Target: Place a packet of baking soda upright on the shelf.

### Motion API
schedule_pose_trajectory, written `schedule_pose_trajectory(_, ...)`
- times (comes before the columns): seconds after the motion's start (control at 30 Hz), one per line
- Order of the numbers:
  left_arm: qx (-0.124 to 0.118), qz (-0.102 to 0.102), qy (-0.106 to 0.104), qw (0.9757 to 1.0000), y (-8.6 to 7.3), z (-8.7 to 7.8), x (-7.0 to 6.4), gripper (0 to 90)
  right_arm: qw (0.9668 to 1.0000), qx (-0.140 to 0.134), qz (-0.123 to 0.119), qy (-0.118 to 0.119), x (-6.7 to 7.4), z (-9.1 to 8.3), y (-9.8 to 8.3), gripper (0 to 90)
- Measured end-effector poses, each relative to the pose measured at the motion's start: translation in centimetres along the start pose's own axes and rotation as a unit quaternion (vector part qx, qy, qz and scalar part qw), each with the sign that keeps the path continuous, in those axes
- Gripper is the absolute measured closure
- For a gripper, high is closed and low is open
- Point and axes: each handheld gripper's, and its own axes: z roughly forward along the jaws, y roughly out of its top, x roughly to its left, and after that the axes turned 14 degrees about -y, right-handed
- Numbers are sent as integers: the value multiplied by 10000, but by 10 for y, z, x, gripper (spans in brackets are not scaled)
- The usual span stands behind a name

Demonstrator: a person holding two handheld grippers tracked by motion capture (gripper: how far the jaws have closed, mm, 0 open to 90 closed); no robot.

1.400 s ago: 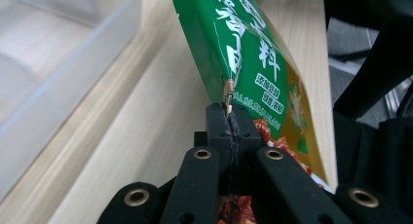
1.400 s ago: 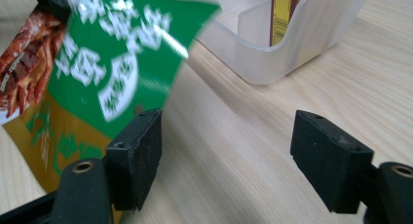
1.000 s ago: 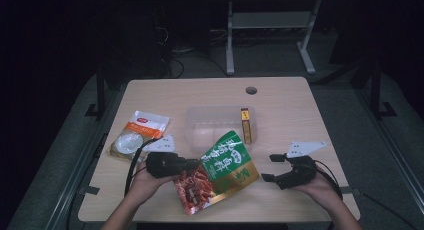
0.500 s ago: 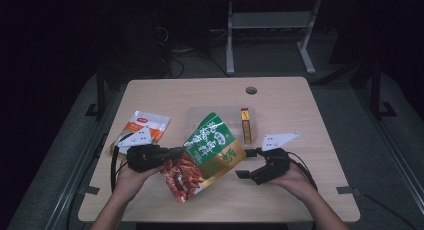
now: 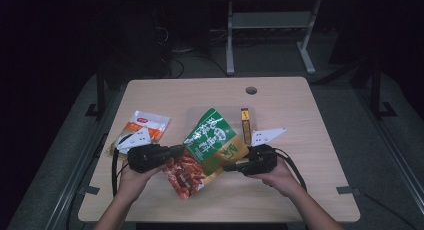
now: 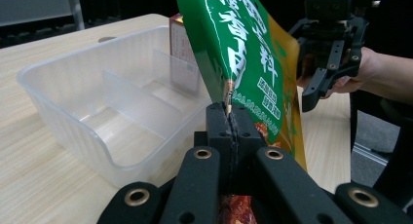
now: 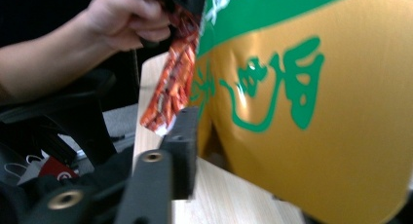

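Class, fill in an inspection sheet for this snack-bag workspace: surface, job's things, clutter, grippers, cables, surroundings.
Surface: light wooden table with a round hole near its far edge.
Job's things: green and gold snack bag held up off the table above a clear divided container.
Clutter: orange and white packet at the left; small brown box beside the container.
Grippers: left gripper shut on the bag's edge; right gripper at the bag's gold corner, jaws just been closing, grip not clear.
Cables: black cable trails from the left gripper, another from the right.
Surroundings: dark room, grey floor, a metal stand behind the table.
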Motion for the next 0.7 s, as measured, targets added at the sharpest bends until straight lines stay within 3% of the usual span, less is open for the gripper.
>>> schedule_pose_trajectory(0.13,4,41,-27,10000,-2,6,-1,896,9998,-184,16,23,0,-5,2,757)
schedule_pose_trajectory(0.3,48,91,-12,9999,-6,11,0,895,9997,-195,-96,85,0,-8,3,850)
schedule_pose_trajectory(0.57,143,76,-106,9998,-11,16,1,892,9994,-168,-302,52,1,-14,7,897)
schedule_pose_trajectory(0.7,324,135,-137,9993,-13,20,1,886,9993,-136,-338,65,2,-19,11,899)
